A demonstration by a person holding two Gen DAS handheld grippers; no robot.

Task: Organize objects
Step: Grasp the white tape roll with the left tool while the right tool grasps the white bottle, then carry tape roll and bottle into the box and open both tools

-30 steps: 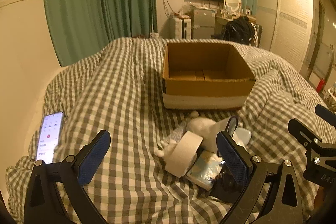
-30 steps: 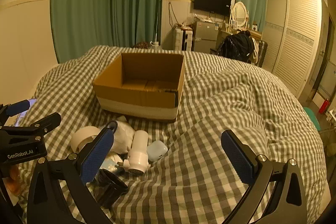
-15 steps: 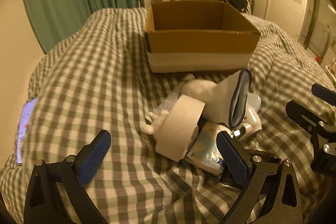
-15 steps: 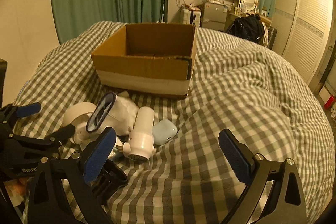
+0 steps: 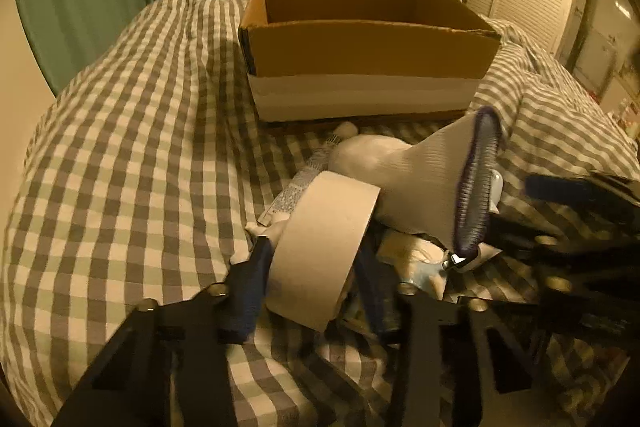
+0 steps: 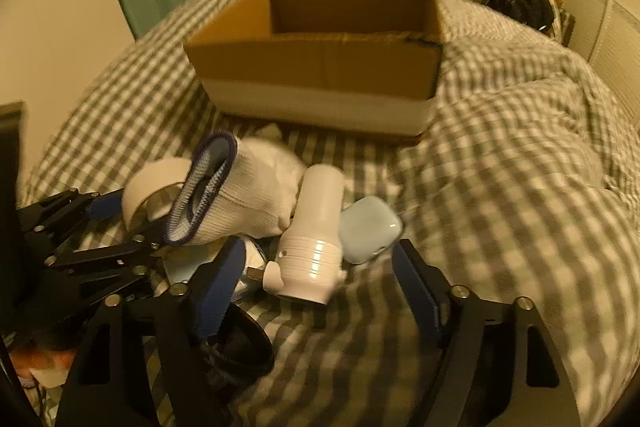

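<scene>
A roll of beige tape [image 5: 320, 251] stands on edge in a pile on the checked bedspread. My left gripper [image 5: 312, 287] is closing on it, and both pads touch its flat sides. A white sock with a purple cuff [image 5: 424, 179] leans behind the roll. In the right wrist view, my right gripper [image 6: 316, 287] is also closing. A white cylinder-shaped device [image 6: 316, 243] lies between its fingers, and the pads stand clear of it. A pale blue case [image 6: 370, 229] lies beside the cylinder. The open cardboard box [image 5: 368, 47] sits just beyond the pile.
A pale tissue pack [image 5: 420, 267] lies under the sock, and a black ring-shaped object [image 6: 240, 347] sits by my right gripper's left finger. Green curtains, a wardrobe and a cluttered desk line the far wall. The bedspread bulges up at the right [image 6: 520, 155].
Both grippers have come down and forward onto the pile. The left jaws went from wide open to closed around the tape roll. The right jaws narrowed around the white cylinder.
</scene>
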